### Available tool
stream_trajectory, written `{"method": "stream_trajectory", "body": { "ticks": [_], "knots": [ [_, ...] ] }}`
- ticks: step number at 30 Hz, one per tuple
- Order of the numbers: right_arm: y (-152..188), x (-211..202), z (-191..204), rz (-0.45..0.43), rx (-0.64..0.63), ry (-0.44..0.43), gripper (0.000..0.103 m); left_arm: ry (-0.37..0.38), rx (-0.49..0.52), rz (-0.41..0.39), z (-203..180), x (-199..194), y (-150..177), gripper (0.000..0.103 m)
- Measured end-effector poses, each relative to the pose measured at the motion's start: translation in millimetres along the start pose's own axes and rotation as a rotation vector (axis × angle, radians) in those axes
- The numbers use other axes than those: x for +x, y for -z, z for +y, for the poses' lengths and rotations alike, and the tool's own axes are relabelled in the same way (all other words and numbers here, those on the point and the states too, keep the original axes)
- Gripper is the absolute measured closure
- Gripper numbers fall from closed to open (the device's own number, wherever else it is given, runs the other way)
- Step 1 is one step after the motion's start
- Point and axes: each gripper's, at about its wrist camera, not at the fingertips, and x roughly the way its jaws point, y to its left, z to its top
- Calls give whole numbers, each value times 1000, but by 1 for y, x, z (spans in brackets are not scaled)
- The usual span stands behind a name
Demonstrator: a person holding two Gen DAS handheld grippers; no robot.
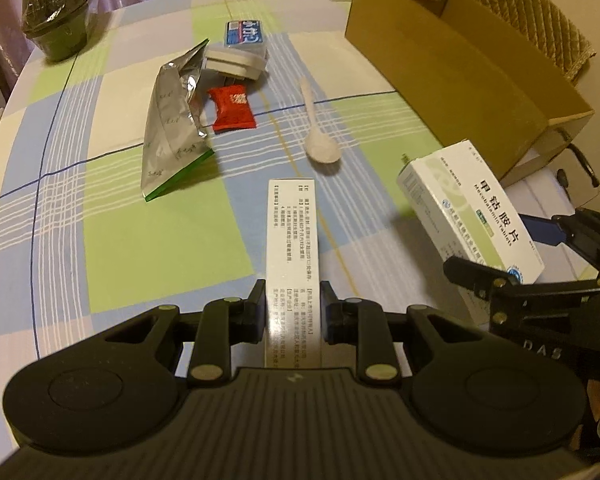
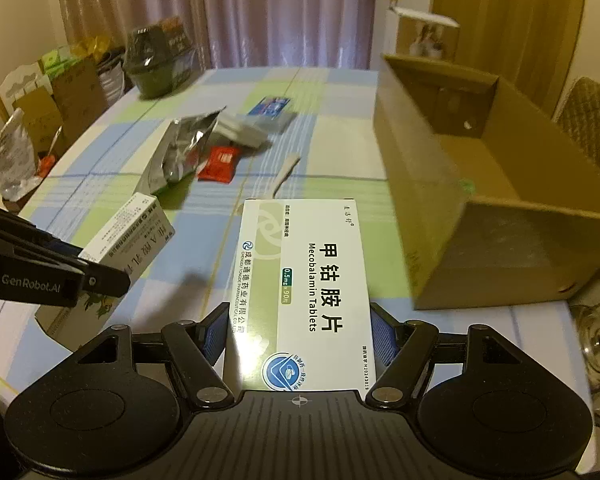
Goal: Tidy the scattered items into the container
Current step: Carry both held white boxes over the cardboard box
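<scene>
A: Why does each gripper carry a box at the same time?

B: I think it saves a trip. The left gripper (image 1: pixel 293 312) has its fingers clamped on the narrow sides of a slim white box (image 1: pixel 294 240), which points forward in the centre of the left wrist view. The right gripper (image 2: pixel 298 330) squeezes the Mecobalamin box (image 2: pixel 304 284) on its two long edges, so the printed face looks up.

A: And where is the container?

B: The cardboard box (image 2: pixel 500 216) stands open on the right side of the right wrist view, on the checked tablecloth (image 1: pixel 112 240). Its top is open, so things can probably be dropped in from above. The Mecobalamin box is near its front corner but not yet over the opening.

A: What remains on the table?

B: In the upper middle of the left wrist view there are a silver foil bag (image 1: pixel 176 124), a red packet (image 1: pixel 233 107) just beside it, a white spoon (image 1: pixel 318 130) apart to the right, a pale flat pack (image 1: pixel 236 60), and a blue packet (image 1: pixel 244 33) behind that one. A dark bowl (image 1: pixel 60 20) sits at the upper left; I cannot tell if it belongs to the task.
</scene>
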Motion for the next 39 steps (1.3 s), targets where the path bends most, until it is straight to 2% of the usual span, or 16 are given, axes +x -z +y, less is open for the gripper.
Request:
{"method": "stream_trajectory", "body": {
  "ticks": [9,19,27,39],
  "knots": [
    [-9,-42,-20,-71,23,36,30,24,43,-51,-37,-27,-9,82],
    [-35,-85,-72,-166,69,105,30,80,103,-122,-86,-48,-42,82],
    [-59,-86,-124,-202,118,160,30,152,148,-165,-130,-50,-86,82],
    [-80,-71,-184,-195,161,177,30,210,183,-171,-176,-22,-147,82]
  ]
}}
